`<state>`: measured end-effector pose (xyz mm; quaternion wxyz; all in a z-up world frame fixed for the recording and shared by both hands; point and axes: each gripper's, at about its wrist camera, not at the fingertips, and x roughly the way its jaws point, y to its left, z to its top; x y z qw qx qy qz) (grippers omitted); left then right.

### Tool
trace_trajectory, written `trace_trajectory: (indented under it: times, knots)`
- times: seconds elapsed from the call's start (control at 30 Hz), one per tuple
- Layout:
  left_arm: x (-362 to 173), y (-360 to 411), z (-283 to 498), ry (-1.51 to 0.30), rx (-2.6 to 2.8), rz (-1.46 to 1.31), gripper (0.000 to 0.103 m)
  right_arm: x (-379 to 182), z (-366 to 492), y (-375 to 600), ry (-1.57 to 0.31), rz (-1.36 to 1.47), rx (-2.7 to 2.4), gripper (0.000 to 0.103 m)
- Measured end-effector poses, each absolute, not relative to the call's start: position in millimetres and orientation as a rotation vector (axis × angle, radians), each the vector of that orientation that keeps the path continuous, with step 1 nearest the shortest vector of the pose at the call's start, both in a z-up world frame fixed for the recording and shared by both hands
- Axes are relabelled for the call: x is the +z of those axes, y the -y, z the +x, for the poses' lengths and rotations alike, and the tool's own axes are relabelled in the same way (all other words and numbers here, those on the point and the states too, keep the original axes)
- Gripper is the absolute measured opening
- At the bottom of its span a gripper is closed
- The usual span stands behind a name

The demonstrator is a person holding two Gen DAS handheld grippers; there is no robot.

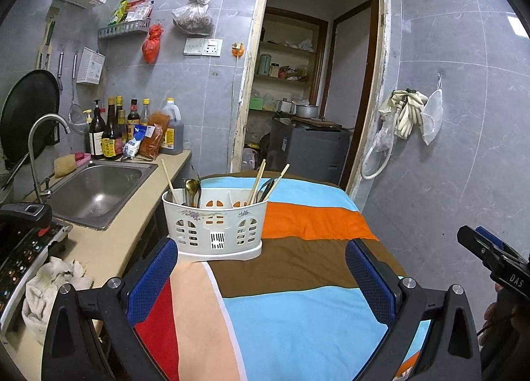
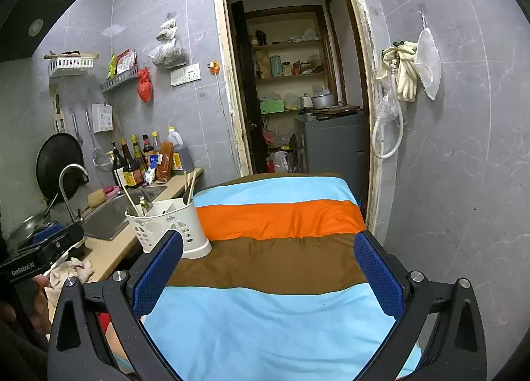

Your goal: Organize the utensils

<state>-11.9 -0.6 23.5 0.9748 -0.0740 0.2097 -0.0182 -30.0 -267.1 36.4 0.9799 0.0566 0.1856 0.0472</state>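
Caddy: white plastic utensil caddy [image 1: 213, 227] sits on the striped cloth [image 1: 298, 321], centre-left of my left wrist view, right at the cloth's left edge next to the worktop [image 1: 109, 248]. In the right wrist view it's at the middle left [image 2: 172, 227].
Contents: wooden chopsticks [image 1: 259, 182] lean out of the right-hand compartment with something dark beside them. One lone chopstick [image 1: 168, 179] and a gold spoon [image 1: 191, 187] stand in the left compartment. The middle section shows something orange, can't tell what.
Left gripper [image 1: 261, 276]: I've got it hanging over the cloth with the blue-padded fingers [image 1: 152, 278] spread wide and nothing between them. The left pad looks just in front of the caddy's base, can't say if it touches.
Right gripper [image 2: 268, 273]: same deal, fingers [image 2: 379, 270] released and wide apart over the brown and light blue stripes, empty. The caddy is off past its left finger.
Cross view: the right gripper's black body pokes in at the right edge of the left view, and the left one shows at the lower left of the right view.
Worktop stuff: steel sink [image 1: 99, 192] with a curved tap [image 1: 41, 145], sauce bottles [image 1: 112, 136] behind it at the wall, crumpled rag [image 1: 53, 288] at the lower left.
Background: open doorway [image 2: 291, 82] straight ahead in the upper middle, rubber gloves [image 2: 405, 69] hanging on the tiled wall to its right.
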Motion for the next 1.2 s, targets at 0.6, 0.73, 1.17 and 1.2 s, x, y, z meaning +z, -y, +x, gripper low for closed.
trace_trajectory:
  times: [0.6, 0.73, 1.17, 1.2]
  knots:
    - [23.0, 0.7, -13.6, -0.422, -0.037, -0.147, 0.102, 36.2, -31.9, 266.1, -0.375, 0.115, 0.094, 0.101]
    - [22.8, 1.0, -12.6, -0.423, -0.036, -0.148, 0.102, 36.1, -31.8, 266.1, -0.375, 0.114, 0.095, 0.101]
    - [22.9, 0.9, -12.6, -0.424, -0.037, -0.147, 0.102, 36.4, -34.7, 263.9, -0.374, 0.116, 0.093, 0.101]
    - [22.9, 1.0, -12.3, -0.423, -0.037, -0.147, 0.102, 36.4, -33.7, 264.4, -0.374, 0.116, 0.094, 0.101]
